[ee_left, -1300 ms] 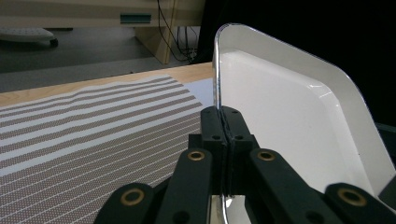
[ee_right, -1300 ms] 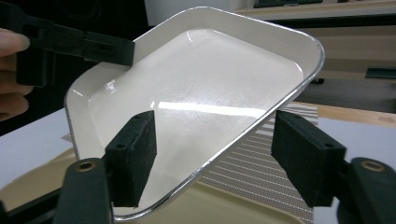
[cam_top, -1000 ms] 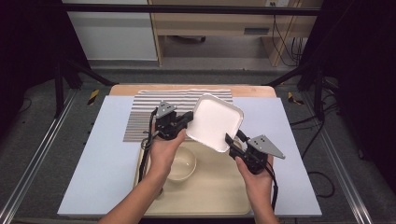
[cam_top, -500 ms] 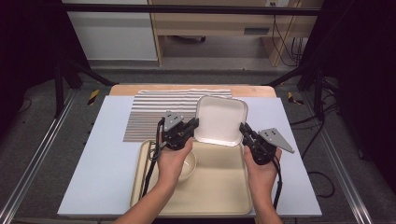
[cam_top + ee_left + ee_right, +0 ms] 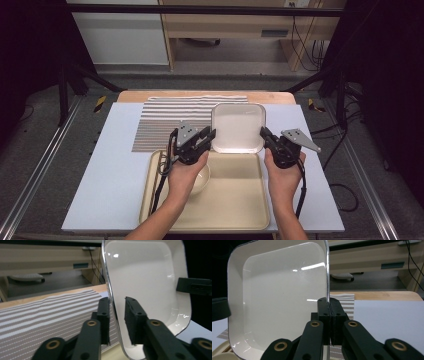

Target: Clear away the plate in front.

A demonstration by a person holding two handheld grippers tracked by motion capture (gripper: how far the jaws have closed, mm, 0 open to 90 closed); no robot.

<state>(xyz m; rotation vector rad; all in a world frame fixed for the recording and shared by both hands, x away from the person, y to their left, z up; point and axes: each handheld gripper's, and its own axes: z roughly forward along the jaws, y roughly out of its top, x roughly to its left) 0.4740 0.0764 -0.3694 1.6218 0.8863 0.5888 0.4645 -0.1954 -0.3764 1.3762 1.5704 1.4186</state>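
You've lowered the square white plate (image 5: 238,127) toward the worktop (image 5: 110,180); your right gripper (image 5: 329,305) pinches its rim, while the left gripper (image 5: 117,305) fingers have just been spreading, seemingly clear of its rim.

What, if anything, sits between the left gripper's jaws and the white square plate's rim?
Nothing visible. In the left gripper view the white square plate has its rim in the gap between the left gripper's jaws, which have just been opening. The right gripper is clamped on the opposite rim.

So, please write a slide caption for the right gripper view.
Right tongs shut on the rim of a white square plate.
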